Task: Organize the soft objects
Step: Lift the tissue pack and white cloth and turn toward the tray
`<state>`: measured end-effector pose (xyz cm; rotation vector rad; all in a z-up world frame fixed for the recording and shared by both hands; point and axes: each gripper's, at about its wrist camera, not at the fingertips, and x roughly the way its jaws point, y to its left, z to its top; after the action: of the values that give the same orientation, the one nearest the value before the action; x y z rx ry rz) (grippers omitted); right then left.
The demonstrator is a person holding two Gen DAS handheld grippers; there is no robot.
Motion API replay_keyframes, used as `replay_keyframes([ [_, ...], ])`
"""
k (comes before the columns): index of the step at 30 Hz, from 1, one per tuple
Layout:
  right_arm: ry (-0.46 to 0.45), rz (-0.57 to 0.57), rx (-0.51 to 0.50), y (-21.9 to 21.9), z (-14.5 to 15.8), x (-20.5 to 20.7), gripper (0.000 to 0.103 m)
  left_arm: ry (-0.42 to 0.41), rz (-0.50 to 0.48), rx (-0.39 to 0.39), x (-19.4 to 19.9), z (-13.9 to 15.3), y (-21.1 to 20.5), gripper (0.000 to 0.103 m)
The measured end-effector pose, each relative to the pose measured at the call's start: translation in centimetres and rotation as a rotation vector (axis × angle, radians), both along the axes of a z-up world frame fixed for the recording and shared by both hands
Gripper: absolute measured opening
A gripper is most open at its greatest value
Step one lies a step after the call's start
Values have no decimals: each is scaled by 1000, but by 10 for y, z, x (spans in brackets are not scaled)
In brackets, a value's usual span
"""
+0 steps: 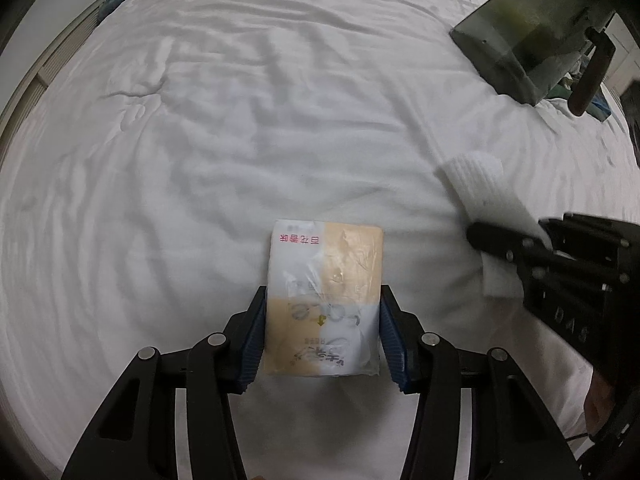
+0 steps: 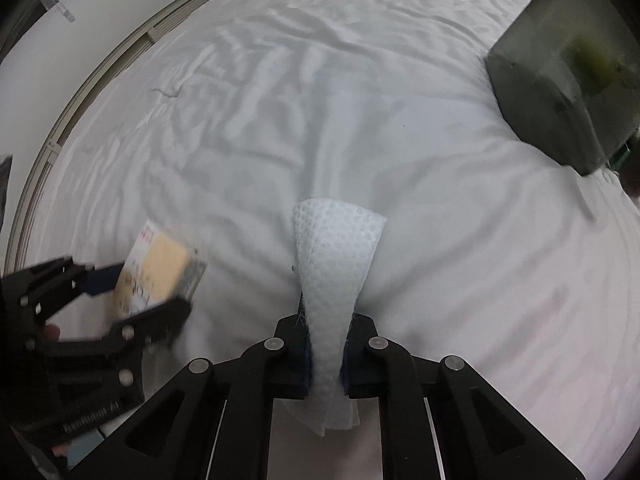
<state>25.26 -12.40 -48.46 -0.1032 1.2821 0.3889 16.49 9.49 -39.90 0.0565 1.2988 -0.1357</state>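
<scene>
Left gripper (image 1: 322, 336) clamped on flat plastic-wrapped tissue pack (image 1: 326, 280). Right gripper (image 2: 326, 354) pinched shut on white embossed cloth (image 2: 336, 264), likely for stowing in translucent grey bin (image 2: 560, 92).

Dim flat light; fisheye edges warped; motion blur right.
</scene>
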Motion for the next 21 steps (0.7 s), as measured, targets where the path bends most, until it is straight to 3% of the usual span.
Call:
replay_keyframes([
  [18, 15, 31, 20, -54, 32, -30, 9, -9, -37, 17, 6, 7, -81, 45],
  [21, 17, 36, 23, -63, 36, -32, 9, -28, -49, -10, 9, 7, -94, 45],
])
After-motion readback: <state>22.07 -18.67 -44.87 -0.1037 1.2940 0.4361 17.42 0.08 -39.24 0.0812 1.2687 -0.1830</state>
